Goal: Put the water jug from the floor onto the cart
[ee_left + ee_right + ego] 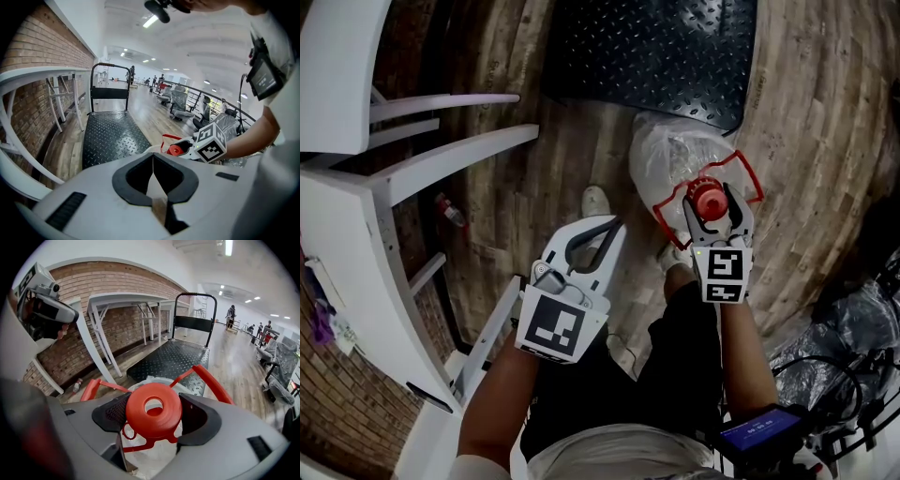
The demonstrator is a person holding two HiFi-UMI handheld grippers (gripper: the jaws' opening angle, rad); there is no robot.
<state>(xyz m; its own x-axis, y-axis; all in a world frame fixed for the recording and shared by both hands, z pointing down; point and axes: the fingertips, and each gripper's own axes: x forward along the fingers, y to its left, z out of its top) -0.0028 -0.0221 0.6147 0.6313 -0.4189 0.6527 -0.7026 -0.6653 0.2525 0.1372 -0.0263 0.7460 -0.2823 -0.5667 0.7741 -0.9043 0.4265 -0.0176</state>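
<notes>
Water jug (661,159) stands upright on the wood floor (811,112), just off the near edge of the cart (675,47), toward that edge's right corner. Clear body, wrapped in what looks like thin plastic film, though the view's too dim to be sure. Its red handle (752,178) loops up around the neck.

R gripper (711,202) points steeply down over the jug top, jaws wide apart w/ the red cap (166,420) sitting between them. In the right gripper view there's a clear gap between the cap and one pad; the other pad is right at the cap's rim. No clamp on it.

L gripper (609,225) hangs over bare floor, well to the left of the jug, just above the person's shoe (596,200). Jaw tips meet, nothing between them.

Cart deck is black tread plate, nothing on it; upright push handle (194,310) at its far end. White table frame (394,178) stands along the brick wall (117,319), left of the cart.
</notes>
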